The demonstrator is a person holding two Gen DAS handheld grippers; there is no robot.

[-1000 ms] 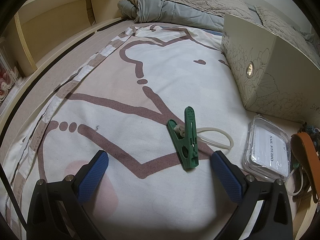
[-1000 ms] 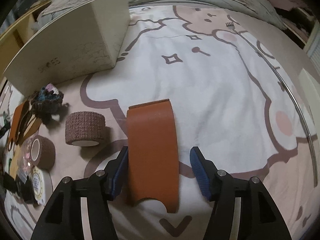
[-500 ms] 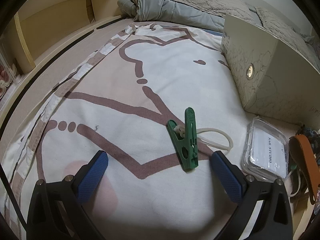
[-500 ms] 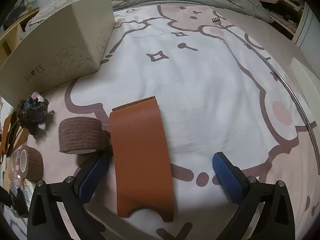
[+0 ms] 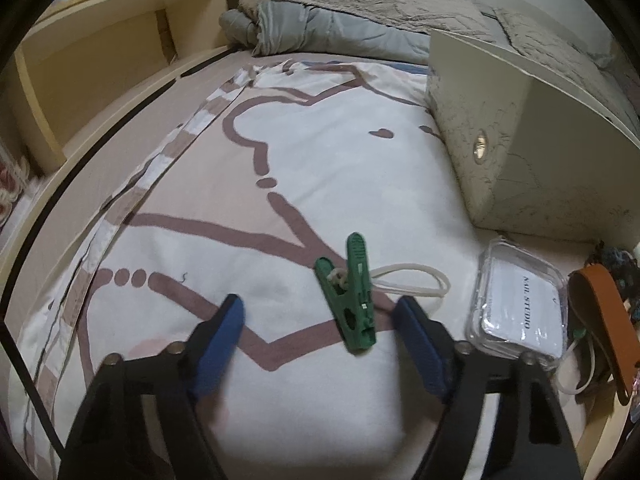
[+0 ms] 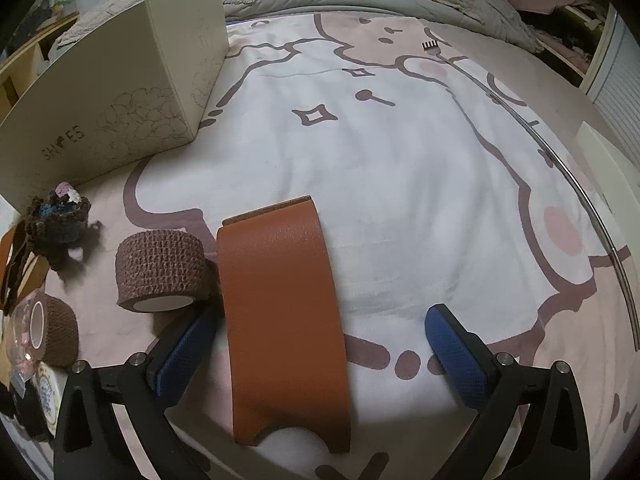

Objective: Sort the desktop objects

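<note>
In the left wrist view a green clothes peg lies on the printed bedsheet, tied to a white cord loop. My left gripper is open, its blue pads either side of the peg, empty. In the right wrist view an orange leather case lies flat on the sheet between the pads of my right gripper, which is open wide and empty. A brown bandage roll lies left of the case, touching it.
A cream shoe box stands on the bed. A clear plastic case and an orange strap lie right of the peg. A crochet piece, a second roll and small items sit at left. Folded duvet at the back.
My right gripper opened wide and let go of the orange case, which now lies on the sheet. My left gripper moved forward slightly towards the peg and narrowed a little.
</note>
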